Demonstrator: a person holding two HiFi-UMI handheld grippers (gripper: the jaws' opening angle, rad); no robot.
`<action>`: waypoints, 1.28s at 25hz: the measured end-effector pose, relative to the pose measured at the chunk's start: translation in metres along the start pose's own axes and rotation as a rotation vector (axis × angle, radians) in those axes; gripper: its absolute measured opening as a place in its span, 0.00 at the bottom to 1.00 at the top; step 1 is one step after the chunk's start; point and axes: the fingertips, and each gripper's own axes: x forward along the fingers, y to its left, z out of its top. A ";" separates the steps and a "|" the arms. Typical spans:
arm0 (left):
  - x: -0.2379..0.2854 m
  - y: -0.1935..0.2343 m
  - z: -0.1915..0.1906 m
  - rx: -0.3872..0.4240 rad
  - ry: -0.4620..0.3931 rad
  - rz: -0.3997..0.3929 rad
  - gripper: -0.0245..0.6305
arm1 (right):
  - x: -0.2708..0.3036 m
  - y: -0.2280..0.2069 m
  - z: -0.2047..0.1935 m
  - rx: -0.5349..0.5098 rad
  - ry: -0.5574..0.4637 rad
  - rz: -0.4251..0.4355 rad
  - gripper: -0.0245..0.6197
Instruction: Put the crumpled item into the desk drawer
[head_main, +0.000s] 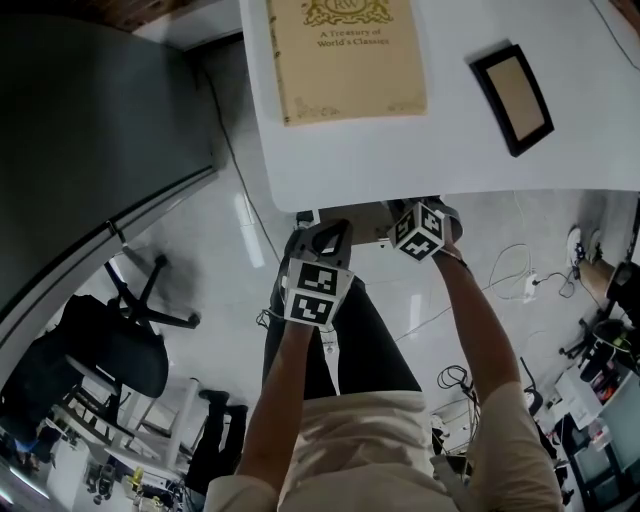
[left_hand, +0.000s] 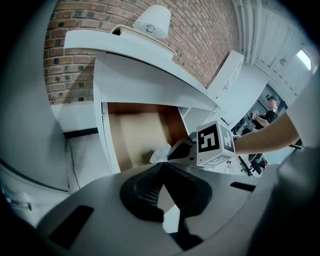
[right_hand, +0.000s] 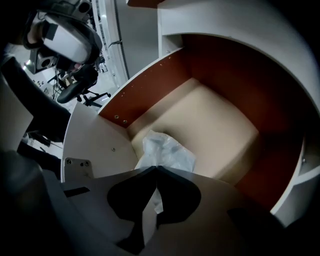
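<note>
The crumpled white item (right_hand: 167, 150) hangs from my right gripper (right_hand: 156, 168), which is shut on its near edge. It sits just above the pale floor of the open desk drawer (right_hand: 220, 120), inside the reddish-brown side walls. From the left gripper view, the same crumpled item (left_hand: 161, 153) shows at the drawer's (left_hand: 135, 135) front right corner, with the right gripper (left_hand: 176, 150) behind it. My left gripper (left_hand: 161, 165) is shut on nothing, held back in front of the drawer. In the head view both grippers sit under the white desk's (head_main: 450, 130) near edge, which hides the drawer.
A tan book (head_main: 345, 55) and a black picture frame (head_main: 512, 97) lie on the desk top. A white lamp (left_hand: 152, 21) stands on it by a brick wall. A black office chair (head_main: 120, 340) stands on the left, cables (head_main: 510, 270) on the right floor.
</note>
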 end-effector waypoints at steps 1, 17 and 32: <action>-0.001 0.002 -0.002 -0.004 0.001 0.003 0.06 | 0.002 0.001 0.002 -0.027 0.002 0.000 0.08; -0.023 0.030 -0.020 -0.054 -0.029 0.053 0.06 | 0.029 0.024 0.021 -0.270 0.070 0.098 0.12; -0.037 0.013 -0.015 0.011 -0.015 0.013 0.06 | -0.013 0.013 0.030 -0.134 0.044 0.002 0.12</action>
